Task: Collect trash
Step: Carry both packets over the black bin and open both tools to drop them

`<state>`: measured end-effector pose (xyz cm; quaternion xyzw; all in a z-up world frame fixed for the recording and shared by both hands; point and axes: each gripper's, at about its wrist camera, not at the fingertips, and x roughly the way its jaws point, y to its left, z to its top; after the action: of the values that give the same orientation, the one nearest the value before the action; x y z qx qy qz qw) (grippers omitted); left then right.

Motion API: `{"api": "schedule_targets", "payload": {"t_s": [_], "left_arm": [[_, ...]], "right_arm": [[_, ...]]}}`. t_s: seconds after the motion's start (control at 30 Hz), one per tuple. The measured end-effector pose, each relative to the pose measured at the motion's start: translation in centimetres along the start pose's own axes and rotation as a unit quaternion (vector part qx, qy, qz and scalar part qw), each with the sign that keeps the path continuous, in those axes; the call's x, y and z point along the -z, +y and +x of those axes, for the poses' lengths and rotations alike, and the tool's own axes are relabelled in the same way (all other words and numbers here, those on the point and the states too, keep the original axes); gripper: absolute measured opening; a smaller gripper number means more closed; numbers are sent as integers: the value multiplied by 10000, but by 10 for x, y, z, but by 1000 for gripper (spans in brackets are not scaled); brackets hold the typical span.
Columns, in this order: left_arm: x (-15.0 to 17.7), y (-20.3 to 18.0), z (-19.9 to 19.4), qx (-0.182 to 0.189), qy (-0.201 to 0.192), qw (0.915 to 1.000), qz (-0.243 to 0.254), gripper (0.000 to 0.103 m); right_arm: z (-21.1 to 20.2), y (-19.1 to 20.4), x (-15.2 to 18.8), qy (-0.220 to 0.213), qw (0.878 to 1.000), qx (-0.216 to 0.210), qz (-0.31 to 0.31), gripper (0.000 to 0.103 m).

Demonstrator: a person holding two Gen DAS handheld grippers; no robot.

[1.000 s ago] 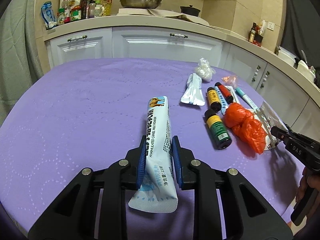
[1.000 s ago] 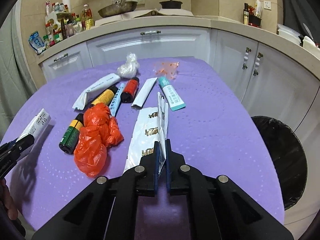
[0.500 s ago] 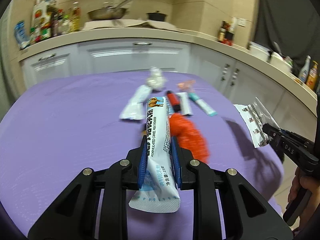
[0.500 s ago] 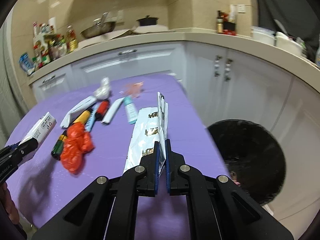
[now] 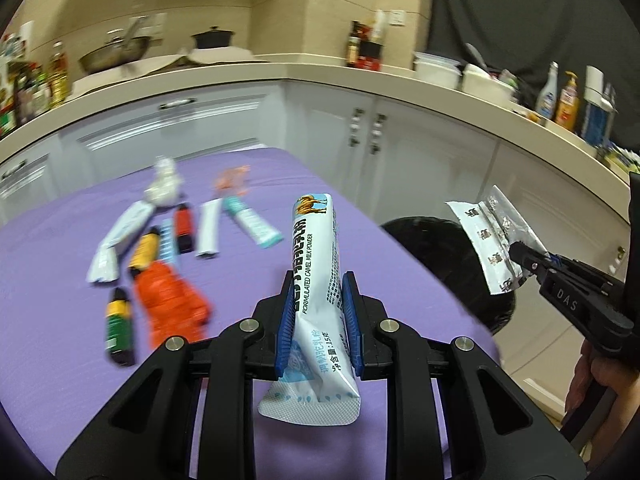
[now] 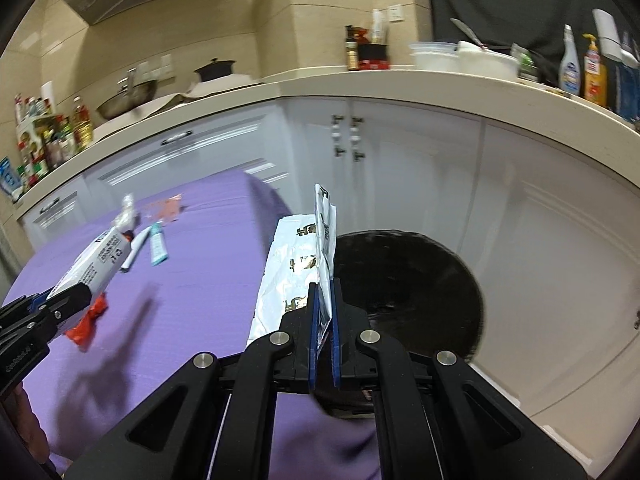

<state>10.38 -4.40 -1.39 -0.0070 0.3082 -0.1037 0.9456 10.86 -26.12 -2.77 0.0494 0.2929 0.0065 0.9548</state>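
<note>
My left gripper [image 5: 317,286] is shut on a white and blue camel milk powder sachet [image 5: 314,256], held above the right edge of the purple table [image 5: 60,280]. My right gripper [image 6: 324,292] is shut on a silver foil packet [image 6: 294,264] and holds it over the near rim of the black trash bin [image 6: 412,280]. In the left wrist view the right gripper [image 5: 520,254] with the foil packet [image 5: 486,236] hangs over the bin [image 5: 436,248]. In the right wrist view the left gripper [image 6: 52,300] and its sachet [image 6: 94,260] are at the left.
Several pieces of trash lie on the table: an orange plastic bag [image 5: 168,300], small bottles [image 5: 118,328], white sachets [image 5: 116,240], a teal tube [image 5: 252,222] and a crumpled white wrapper [image 5: 162,188]. White cabinets [image 6: 400,148] and a cluttered counter curve behind.
Both grippers have swung right with their trash, off the table's middle toward the bin. The foil packet is now over the bin's rim.
</note>
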Motion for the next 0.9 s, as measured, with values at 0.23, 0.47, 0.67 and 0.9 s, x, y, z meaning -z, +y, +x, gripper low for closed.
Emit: {"api": "schedule_targets", "payload": {"t_s": [0.23, 0.47, 0.67, 0.9], "left_arm": [[-13, -49, 28, 224, 30, 9993, 304, 22], [-21, -88, 56, 370, 151, 9976, 561, 22], [-26, -111, 80, 419, 240, 9964, 703, 22], [-32, -125, 106, 378, 370, 9960, 718, 23]], "right_arm": [[3, -34, 0, -49, 9997, 159, 193, 6], [20, -63, 3, 50, 9989, 259, 400, 6], [34, -83, 4, 140, 9979, 341, 542, 6], [54, -98, 3, 226, 9969, 431, 623, 6]]}}
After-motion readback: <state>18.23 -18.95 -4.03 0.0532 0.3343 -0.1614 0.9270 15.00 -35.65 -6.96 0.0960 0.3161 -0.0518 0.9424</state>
